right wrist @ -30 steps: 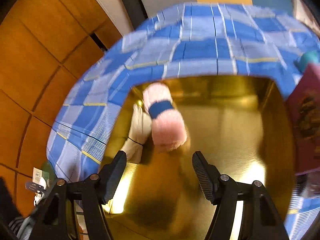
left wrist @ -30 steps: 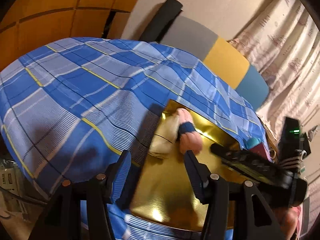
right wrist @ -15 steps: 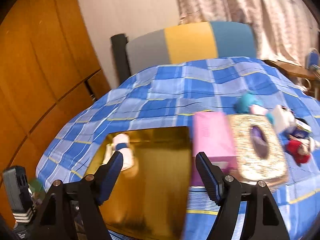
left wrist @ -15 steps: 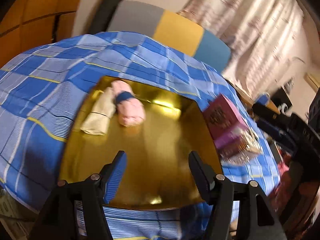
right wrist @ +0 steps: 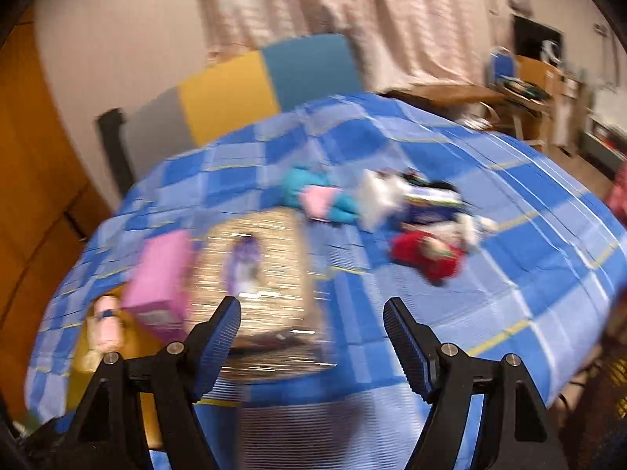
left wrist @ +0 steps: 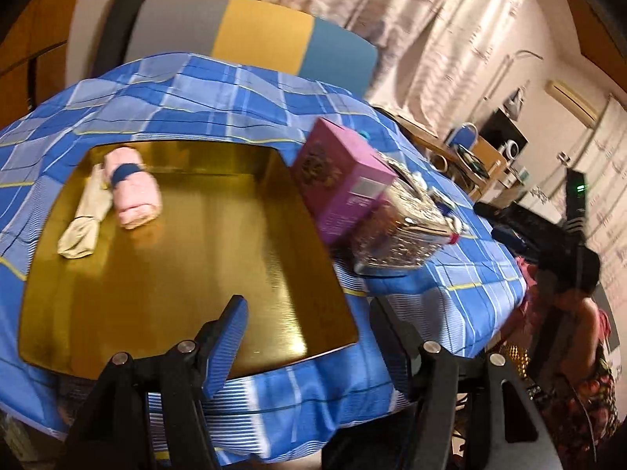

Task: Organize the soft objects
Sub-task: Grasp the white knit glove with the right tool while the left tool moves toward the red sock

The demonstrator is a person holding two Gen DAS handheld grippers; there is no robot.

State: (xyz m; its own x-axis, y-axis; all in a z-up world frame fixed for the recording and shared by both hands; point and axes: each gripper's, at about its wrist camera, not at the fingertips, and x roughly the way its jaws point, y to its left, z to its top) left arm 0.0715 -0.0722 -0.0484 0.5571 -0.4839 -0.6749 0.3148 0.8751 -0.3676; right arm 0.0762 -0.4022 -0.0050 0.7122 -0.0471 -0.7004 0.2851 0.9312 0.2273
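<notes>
Both the left hand-held gripper and right hand-held gripper were held open, empty. The glittery woven tissue box ahead could be knocked before the red soft toy beyond was reached.

You can't read any text here: the print on the purple box is too blurred to make out, and its silver label shows no legible characters.

One gold tray carries two rolled soft items: one pink roll and one beige roll. Beside it stand two boxes, one purple box and one glittery tissue box. Farther along the bed lie about four loose soft items, blurred: one teal, one white, one dark, one red.
</notes>
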